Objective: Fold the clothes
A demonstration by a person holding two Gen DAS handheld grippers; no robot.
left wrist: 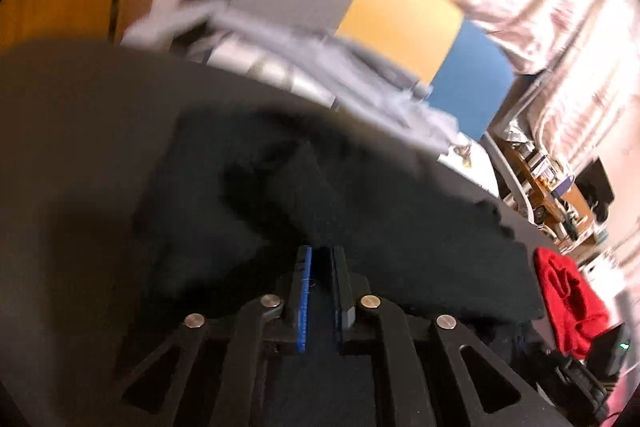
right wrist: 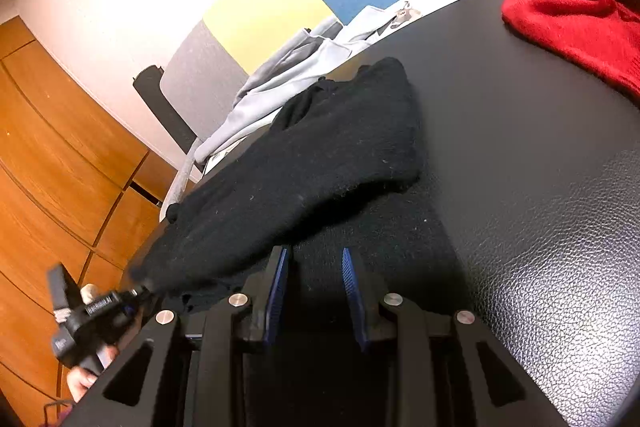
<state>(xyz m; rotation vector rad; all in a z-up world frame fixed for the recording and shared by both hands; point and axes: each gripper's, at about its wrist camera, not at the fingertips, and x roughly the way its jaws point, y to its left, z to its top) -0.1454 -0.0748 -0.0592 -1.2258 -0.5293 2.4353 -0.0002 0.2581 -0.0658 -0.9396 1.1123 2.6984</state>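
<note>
While I am looking along my left gripper [left wrist: 320, 255], its two fingers are standing almost pressed together with black cloth bunched just ahead of their tips; I judge they are pinching a fold of the black knitted wool garment [right wrist: 320, 155], though blur is hiding the exact contact. From the right view the other tool is appearing at the garment's near-left corner, which fits that reading.

My right gripper [right wrist: 316, 259] is hanging spread, its blue-padded fingers straddling the garment's lower layer and clamping nothing.

That garment is lying directly ahead of both grippers on the black leather-textured table top [right wrist: 540, 227], with an upper layer doubled over a lower one, so at least one fold is showing. It is looking lumpy and uneven, so I judge squaring-up or another fold is remaining for it.

Off to the far right of my right gripper, a red fuzzy knitted garment [right wrist: 576, 15] is sitting crumpled in a heap, and ahead, beyond the table edge, a pale grey garment [right wrist: 288, 75] is draping loosely; both are looking unfolded.
</note>
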